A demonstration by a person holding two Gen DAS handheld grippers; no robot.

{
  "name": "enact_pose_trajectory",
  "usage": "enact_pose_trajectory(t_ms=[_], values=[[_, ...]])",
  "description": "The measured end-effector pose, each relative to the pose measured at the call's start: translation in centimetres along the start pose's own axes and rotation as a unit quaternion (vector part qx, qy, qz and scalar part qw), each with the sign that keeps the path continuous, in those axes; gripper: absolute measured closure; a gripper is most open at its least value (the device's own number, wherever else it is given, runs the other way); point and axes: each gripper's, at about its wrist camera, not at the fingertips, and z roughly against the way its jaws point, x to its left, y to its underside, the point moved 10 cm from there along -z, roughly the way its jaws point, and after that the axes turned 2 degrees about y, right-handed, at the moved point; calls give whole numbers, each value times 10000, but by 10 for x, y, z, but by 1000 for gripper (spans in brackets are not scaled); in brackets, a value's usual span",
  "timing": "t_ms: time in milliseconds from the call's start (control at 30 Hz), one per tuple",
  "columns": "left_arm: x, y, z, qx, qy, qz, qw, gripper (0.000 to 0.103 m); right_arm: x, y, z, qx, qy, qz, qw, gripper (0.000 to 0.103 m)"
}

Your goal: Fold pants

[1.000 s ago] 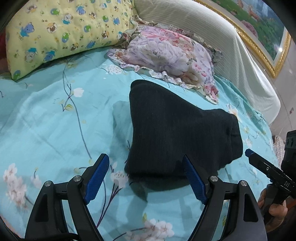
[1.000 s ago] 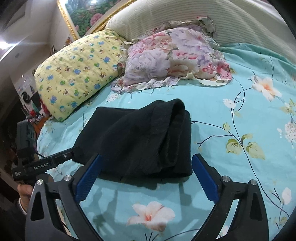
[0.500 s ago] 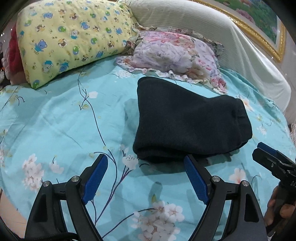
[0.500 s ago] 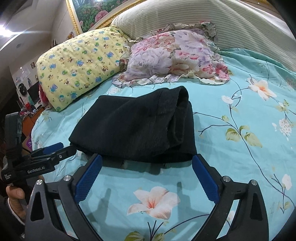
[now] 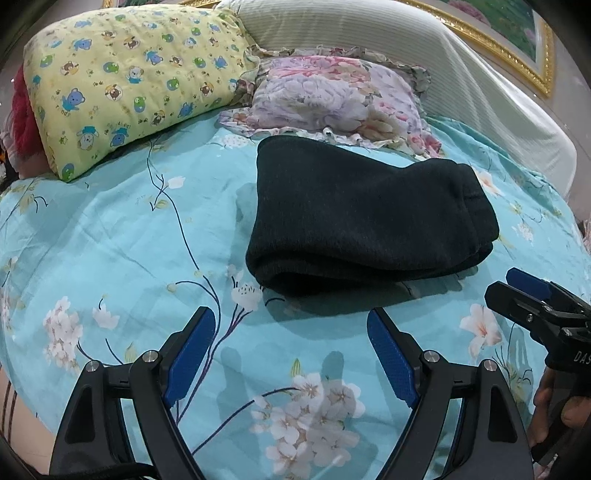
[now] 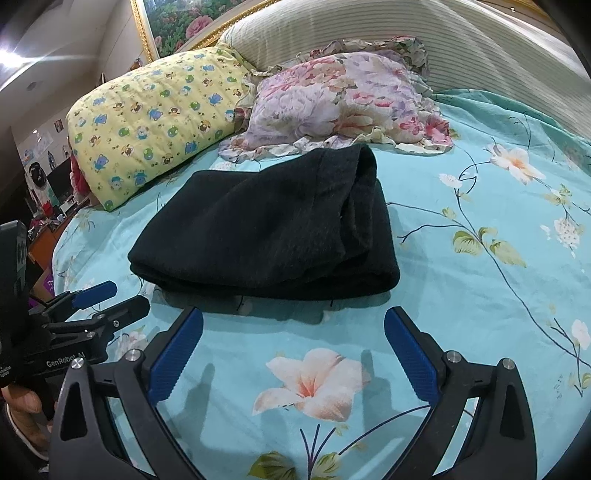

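The black pants (image 5: pixel 362 214) lie folded into a thick rectangular bundle on the turquoise floral bed sheet (image 5: pixel 110 236); they also show in the right wrist view (image 6: pixel 266 229). My left gripper (image 5: pixel 290 332) is open and empty, hovering just short of the bundle's near edge. My right gripper (image 6: pixel 293 332) is open and empty, also a little short of the bundle. The right gripper shows at the right edge of the left wrist view (image 5: pixel 532 299); the left gripper shows at the left of the right wrist view (image 6: pixel 107 299). Neither touches the pants.
A yellow cartoon-print pillow (image 5: pixel 125 81) and a floral ruffled pillow (image 5: pixel 332 99) lie beyond the pants against a striped cream headboard (image 5: pixel 461 81). A gold-framed painting (image 6: pixel 177 18) hangs above. The bed drops off at the left (image 6: pixel 44 236) toward a cluttered room.
Both grippers have drawn back from the folded pants toward me, so the bundle sits farther away in both views. The pants lie still and both grippers stay open.
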Motion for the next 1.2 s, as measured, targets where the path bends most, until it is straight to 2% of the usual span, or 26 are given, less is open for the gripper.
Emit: enact_pose_trajectory(t_ms=[567, 1200], values=[[-4, 7, 0, -79, -44, -139, 9999, 18, 8, 33, -9, 265, -115, -99, 9995, 4], [-2, 4, -13, -69, -199, -238, 9995, 17, 17, 19, -14, 148, -163, 93, 9997, 4]])
